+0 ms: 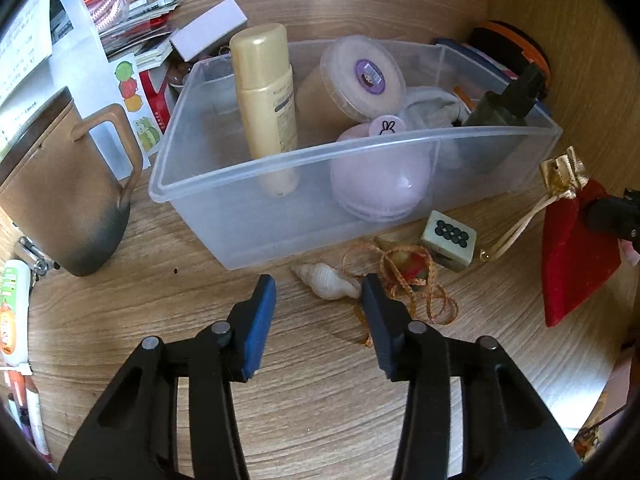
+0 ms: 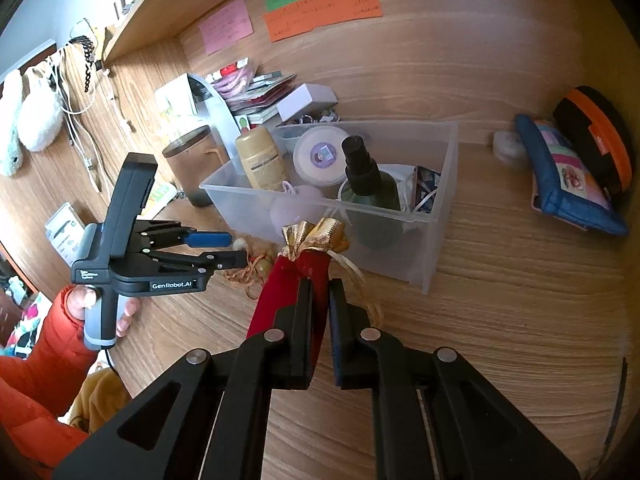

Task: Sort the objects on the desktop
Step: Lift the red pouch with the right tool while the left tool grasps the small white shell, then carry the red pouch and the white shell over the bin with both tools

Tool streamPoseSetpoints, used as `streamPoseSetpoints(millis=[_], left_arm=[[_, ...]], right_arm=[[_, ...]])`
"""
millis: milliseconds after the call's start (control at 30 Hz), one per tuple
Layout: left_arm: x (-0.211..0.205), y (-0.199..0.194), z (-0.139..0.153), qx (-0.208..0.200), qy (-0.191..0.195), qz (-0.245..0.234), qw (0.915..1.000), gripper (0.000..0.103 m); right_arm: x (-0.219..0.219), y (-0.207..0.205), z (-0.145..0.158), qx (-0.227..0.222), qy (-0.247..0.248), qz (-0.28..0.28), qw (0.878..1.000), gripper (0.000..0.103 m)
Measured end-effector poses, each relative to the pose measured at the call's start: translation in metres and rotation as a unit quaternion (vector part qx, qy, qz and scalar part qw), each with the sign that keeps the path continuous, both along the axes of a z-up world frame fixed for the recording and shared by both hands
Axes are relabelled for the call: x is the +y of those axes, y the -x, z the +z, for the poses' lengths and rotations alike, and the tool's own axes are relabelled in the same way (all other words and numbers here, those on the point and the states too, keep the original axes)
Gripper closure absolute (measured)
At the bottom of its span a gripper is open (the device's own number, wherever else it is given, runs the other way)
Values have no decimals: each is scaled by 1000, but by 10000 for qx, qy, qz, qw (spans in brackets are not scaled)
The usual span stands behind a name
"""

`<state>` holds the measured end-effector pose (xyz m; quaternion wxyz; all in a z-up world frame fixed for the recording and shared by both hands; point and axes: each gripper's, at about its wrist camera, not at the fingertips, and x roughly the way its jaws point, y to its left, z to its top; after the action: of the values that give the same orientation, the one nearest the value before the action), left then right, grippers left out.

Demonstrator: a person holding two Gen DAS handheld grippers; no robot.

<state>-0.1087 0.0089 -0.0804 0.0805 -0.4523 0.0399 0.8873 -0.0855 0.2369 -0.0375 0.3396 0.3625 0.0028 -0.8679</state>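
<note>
Red pouch (image 2: 288,280) clamped in right tongs (image 2: 320,292); left tongs (image 1: 318,300) apparently part-open around shell (image 1: 326,280).

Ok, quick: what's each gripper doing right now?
Left gripper: open, holding nothing, a seashell between its jaws.
Right gripper: closed on the red pouch.

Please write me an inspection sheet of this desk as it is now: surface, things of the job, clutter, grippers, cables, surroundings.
Surface: wooden desk, bare in front.
Job's things: clear bin holds gold bottle, round tub, lilac case, dark spray bottle. Seashell, mahjong tile, orange cord lie before it.
Clutter: brown mug, papers, blue pouch.
Grippers: left gripper open around the seashell; right gripper shut on red pouch.
Cables: white cords on the side wall.
Surroundings: sticky notes on the back panel.
</note>
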Motion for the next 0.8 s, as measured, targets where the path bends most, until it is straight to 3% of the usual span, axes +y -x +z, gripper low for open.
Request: streamPoseSetpoints(millis=[200,433,800], left_arm=[[9,5,0,34,-14,-148,9999,73],[8,-5,7,262,78,-163,9995,73],[-10,-32,58,852,-396,-128,9955,73]], right_arm=[[-2,0,-3,-60,5,5,10000,95],[0,-2,2,-7,-1,-48,10000,95],[5,-7,30,372,60,-31,9993,95]])
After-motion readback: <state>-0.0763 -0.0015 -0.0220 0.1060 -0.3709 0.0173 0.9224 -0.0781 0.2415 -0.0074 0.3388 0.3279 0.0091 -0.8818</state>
